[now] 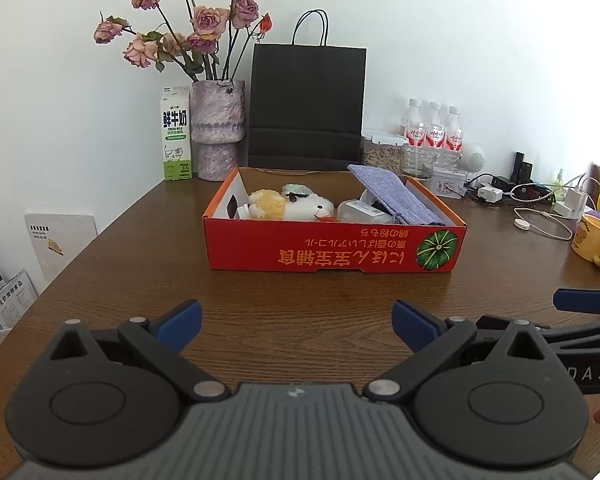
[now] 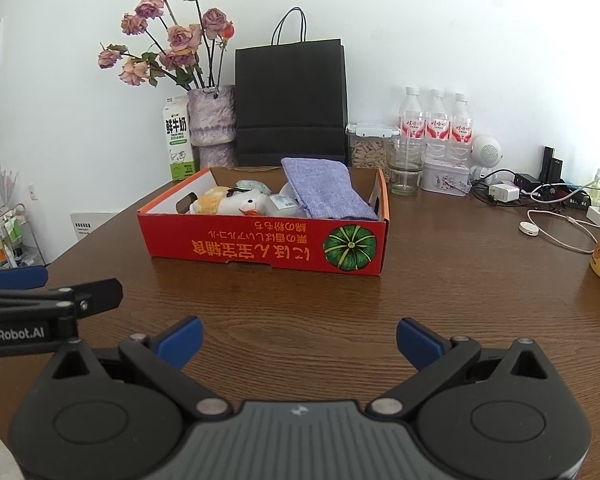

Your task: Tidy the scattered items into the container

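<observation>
Nearest: left gripper [image 1: 297, 325] and right gripper [image 2: 299, 342], both w/ jaws spread wide, nothing between the blue pads; held low over bare wood-grain table [image 1: 300, 300], side by side, prob. backed off.

Mid: red cardboard box [image 1: 332, 246], open top, printed pumpkin on front. Items sit inside: fluffy plush toy [image 1: 290, 204], white plastic container [image 1: 356, 211], lilac knit cloth [image 1: 394, 196] draped over right end, leaning on rim.

Judgement: tidying looks about done, no loose task items near box.

Far: black paper bag [image 1: 308, 100], milk carton [image 1: 176, 136] against wall.
</observation>
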Motion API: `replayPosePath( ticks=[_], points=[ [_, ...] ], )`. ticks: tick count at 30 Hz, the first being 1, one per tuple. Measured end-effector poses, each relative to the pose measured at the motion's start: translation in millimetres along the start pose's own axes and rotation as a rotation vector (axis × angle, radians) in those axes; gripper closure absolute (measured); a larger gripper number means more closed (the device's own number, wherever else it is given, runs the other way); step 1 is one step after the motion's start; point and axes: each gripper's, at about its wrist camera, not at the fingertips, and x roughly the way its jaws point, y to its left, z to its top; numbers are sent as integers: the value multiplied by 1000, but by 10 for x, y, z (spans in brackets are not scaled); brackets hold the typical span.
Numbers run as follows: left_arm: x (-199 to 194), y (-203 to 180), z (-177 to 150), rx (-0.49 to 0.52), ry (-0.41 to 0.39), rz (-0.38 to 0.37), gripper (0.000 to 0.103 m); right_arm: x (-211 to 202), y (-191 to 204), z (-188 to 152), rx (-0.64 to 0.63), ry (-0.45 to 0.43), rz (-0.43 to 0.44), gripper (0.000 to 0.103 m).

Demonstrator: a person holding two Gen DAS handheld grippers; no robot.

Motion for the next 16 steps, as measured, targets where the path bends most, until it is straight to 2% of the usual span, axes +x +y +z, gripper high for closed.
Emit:
replayPosePath(
  ticks=[16],
  points=[
    [-16,8,-14,5,-3,16,0,-5,41,14,-17,4,3,0]
  ],
)
